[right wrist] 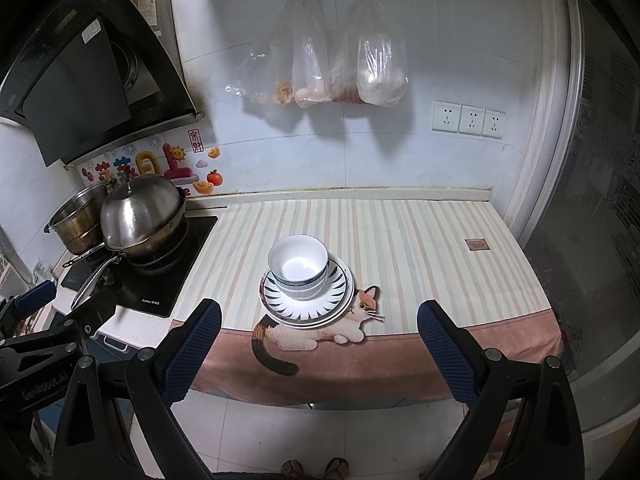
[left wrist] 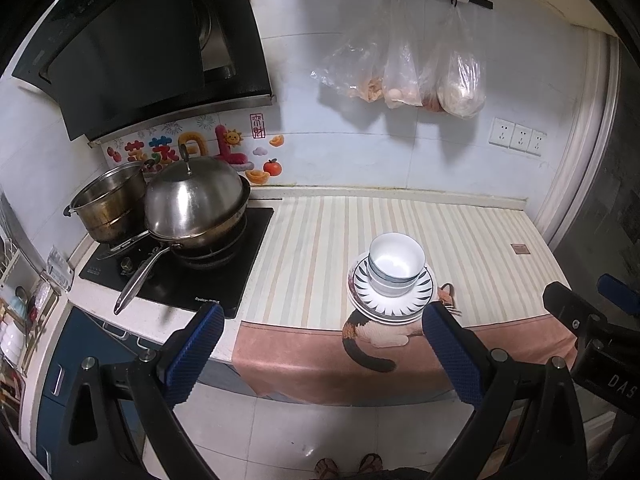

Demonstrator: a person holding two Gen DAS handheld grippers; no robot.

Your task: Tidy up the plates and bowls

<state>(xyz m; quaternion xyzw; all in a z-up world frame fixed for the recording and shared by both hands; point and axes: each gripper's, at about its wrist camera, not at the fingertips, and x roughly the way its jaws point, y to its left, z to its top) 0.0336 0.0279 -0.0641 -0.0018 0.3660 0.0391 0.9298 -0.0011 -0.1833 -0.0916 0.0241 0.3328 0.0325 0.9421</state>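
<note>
White bowls (left wrist: pixel 396 262) with a dark rim line sit nested on a stack of plates (left wrist: pixel 416 298) with black leaf marks, on the striped cloth near the counter's front edge. The same bowls (right wrist: pixel 298 265) and plates (right wrist: pixel 340 292) show in the right wrist view. My left gripper (left wrist: pixel 323 326) is open and empty, held back over the floor, in front of the counter. My right gripper (right wrist: pixel 319 322) is open and empty, also back from the counter edge. The right gripper's body (left wrist: pixel 592 320) shows at the right of the left wrist view.
A lidded steel wok (left wrist: pixel 196 204) and a steel pot (left wrist: pixel 108 204) stand on the black hob (left wrist: pixel 224 280) at the left. Plastic bags (left wrist: pixel 404 76) hang on the wall rail. Wall sockets (right wrist: pixel 468 119) are at the right. A small brown tag (right wrist: pixel 478 245) lies on the cloth.
</note>
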